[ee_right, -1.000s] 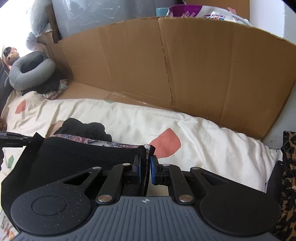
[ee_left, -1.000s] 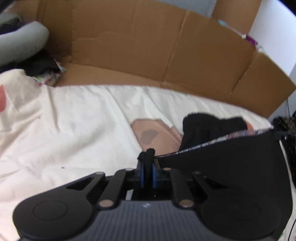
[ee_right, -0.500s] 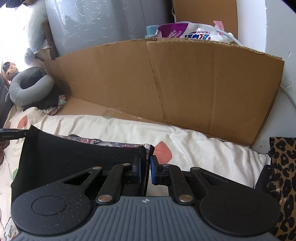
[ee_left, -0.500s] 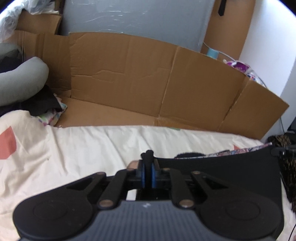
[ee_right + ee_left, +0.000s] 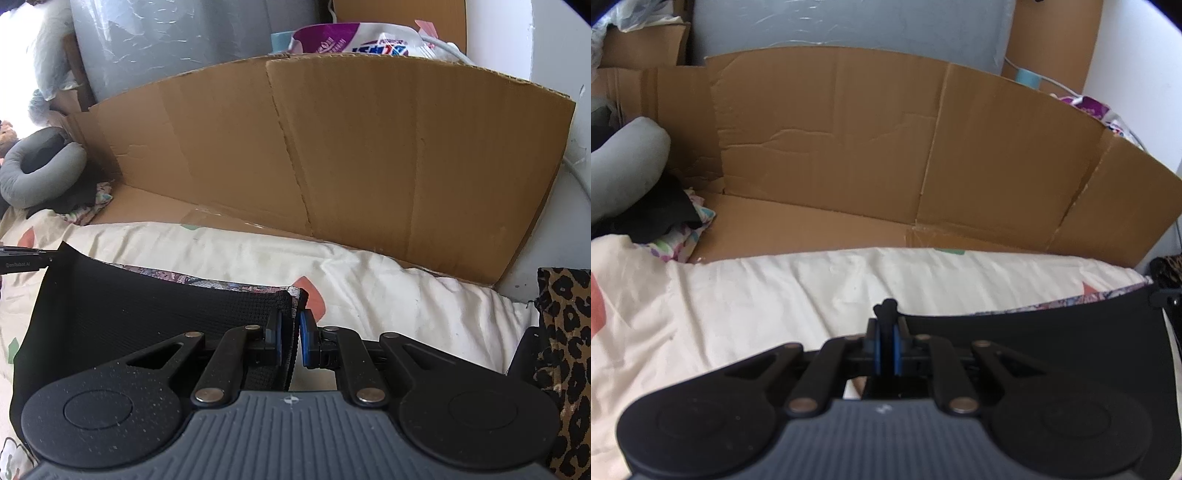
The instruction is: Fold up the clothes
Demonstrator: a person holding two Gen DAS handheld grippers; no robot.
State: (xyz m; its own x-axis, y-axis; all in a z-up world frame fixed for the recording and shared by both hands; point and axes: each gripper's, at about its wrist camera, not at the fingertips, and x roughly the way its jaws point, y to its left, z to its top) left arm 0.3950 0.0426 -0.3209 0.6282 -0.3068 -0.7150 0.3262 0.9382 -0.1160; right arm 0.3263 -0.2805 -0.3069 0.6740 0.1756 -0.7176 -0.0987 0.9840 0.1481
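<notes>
A: Both claws are clamped on the garment: left gripper on one corner, right gripper on the other.

B: It hangs stretched above the bedsheet. I'd keep it taut and level, carrying it toward twelve o'clock.

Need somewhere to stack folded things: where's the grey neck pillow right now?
The grey neck pillow lies far left in both wrist views, beside the cardboard wall, past the cream bedsheet.
</notes>
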